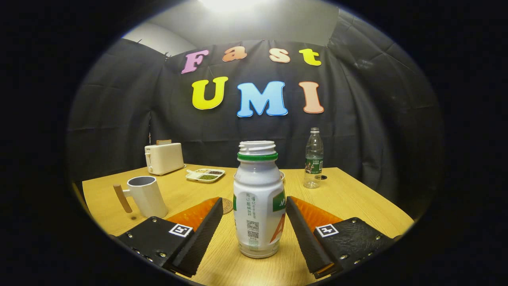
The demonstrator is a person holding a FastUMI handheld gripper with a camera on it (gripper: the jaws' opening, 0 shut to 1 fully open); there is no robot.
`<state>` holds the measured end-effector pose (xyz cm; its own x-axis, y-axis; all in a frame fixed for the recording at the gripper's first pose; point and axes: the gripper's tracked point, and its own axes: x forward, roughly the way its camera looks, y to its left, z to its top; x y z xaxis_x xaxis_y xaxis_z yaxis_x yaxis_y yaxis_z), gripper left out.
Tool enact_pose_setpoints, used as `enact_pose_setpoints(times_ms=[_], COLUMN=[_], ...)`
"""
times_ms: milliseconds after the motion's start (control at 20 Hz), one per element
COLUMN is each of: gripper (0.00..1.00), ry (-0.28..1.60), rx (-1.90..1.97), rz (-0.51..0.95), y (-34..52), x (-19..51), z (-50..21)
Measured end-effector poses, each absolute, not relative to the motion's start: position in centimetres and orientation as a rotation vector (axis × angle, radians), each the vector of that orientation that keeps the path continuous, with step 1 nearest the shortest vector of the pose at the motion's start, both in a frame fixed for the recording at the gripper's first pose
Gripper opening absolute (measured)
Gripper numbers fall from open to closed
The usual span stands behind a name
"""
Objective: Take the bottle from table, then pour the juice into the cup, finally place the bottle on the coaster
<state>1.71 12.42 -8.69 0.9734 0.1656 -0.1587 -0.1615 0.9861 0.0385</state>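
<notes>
A white juice bottle (pixel 258 198) with a green neck ring and no cap stands upright on the wooden table (pixel 357 202), right between my two fingers. My gripper (pixel 256 222) is open; a gap shows on each side of the bottle, so neither finger presses on it. A white cup (pixel 146 195) with a wooden handle stands beyond the left finger. A round cork coaster (pixel 227 205) lies just behind the left fingertip, partly hidden by that finger and the bottle.
At the back of the table stand a white toaster (pixel 164 157), a divided tray (pixel 205 174) with grains, and a clear water bottle (pixel 314 159). A white dish rim (pixel 281 175) peeks out behind the juice bottle.
</notes>
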Motion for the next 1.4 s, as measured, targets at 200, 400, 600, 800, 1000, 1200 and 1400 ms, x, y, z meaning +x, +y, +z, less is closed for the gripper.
enact_pose_setpoints(times_ms=[200, 400, 600, 800, 1000, 1200, 1400], gripper=[0.90, 0.77, 0.75, 0.70, 0.70, 0.70, 0.70], ry=[0.173, 0.179, 0.195, 0.208, 0.178, 0.151, 0.113], rx=[0.026, 0.032, 0.013, -0.028, -0.124, -0.247, -0.356], rz=[0.152, 0.144, 0.135, 0.125, 0.116, 0.124, 0.140], y=[12.3, 12.1, 12.2, 12.4, 13.0, 14.3, 16.0], x=[2.3, 2.6, 2.8, 2.9, 3.1, 3.2, 3.4], z=[-9.2, -9.4, -9.4, -9.3, -7.7, -6.1, -4.6])
